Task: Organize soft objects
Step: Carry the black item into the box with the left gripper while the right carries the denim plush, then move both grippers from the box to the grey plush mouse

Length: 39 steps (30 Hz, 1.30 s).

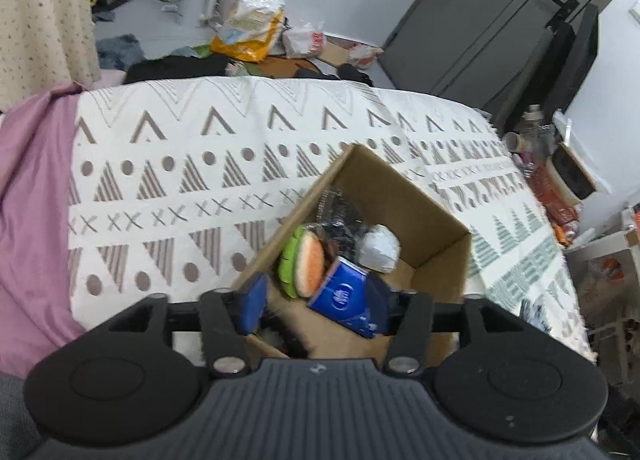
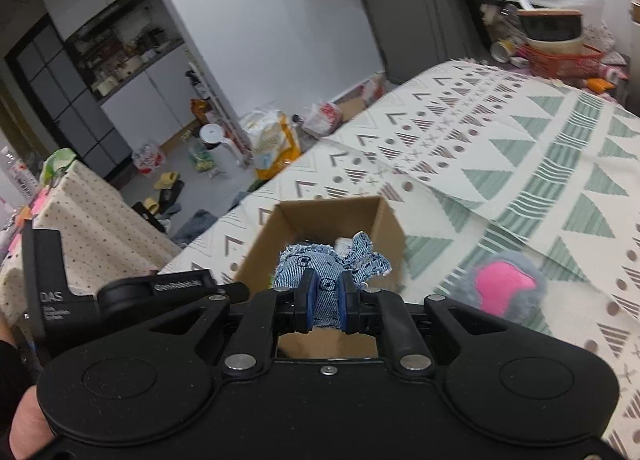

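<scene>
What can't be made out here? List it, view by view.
- Left wrist: cardboard box near corner, hidden behind the left gripper.
- Left wrist: dark wrapped item in the box, too blurred to identify.
- Right wrist: box contents, blocked by the denim toy in the right gripper.

The left gripper (image 1: 316,306) is held with jaws spread wide; the right gripper (image 2: 327,306) is clamped on a frayed blue denim soft toy (image 2: 320,272).

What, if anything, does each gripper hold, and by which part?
The right gripper pinches a denim soft toy by its lower body, above the cardboard box. The left gripper is open and holds nothing.
</scene>
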Available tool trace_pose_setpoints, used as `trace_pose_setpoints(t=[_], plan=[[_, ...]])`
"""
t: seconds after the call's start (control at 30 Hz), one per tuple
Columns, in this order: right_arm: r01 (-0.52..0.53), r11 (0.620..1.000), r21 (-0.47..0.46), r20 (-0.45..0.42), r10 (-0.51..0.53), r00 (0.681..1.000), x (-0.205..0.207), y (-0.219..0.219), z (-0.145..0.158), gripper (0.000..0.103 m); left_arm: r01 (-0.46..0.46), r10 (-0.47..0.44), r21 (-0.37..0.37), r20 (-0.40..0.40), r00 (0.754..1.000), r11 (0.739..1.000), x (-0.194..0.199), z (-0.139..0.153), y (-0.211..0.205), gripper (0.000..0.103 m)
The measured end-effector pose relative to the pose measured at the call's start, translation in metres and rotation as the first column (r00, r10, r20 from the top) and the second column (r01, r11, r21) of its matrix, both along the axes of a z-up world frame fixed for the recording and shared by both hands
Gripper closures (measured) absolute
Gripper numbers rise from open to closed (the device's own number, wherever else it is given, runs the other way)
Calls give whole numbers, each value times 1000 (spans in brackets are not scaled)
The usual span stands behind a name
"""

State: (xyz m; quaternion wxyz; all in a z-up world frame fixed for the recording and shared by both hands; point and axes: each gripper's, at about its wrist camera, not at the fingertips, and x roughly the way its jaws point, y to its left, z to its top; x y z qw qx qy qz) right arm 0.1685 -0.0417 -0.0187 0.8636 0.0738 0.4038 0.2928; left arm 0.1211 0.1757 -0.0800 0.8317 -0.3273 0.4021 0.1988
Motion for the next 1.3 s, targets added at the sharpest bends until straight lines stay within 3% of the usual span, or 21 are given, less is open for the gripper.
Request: trace_pose_setpoints(t=[0.13,0.2,0.27,0.33,0.53,0.67,1.03,1.3], plan=[[-40,998,41,20,39,999,2,8,-6,91,-11,11,7,12,1000,1000,-3,-4,4,43],[-91,994,65,32,89,995,4,10,-9,80,-15,15,16,12,1000,1000,-2,-5,5,41],[-111,990,84,52,107,993,4,7,-10,51,-25,24,21,4,1000,999,-3,-7,7,41],[-94,992,84,73,88,993,5,2,-12,41,-30,30,8,-1,1000,1000,-4,-11,8,40],[-2,999,42,48,0,999,14,-15,-15,30,-5,6,48,-5,1000,999,-2,-9,2,39],[76,996,42,38,-77,996,16,-34,-7,13,20,-21,79,2,1000,997,0,-3,-5,39],[230,972,43,-84,-226,971,33,-83,-10,7,121,-123,105,16,992,987,8,16,-41,38],[250,966,67,-113,-241,964,35,-95,-13,8,169,-173,107,39,984,980,18,27,-64,38]])
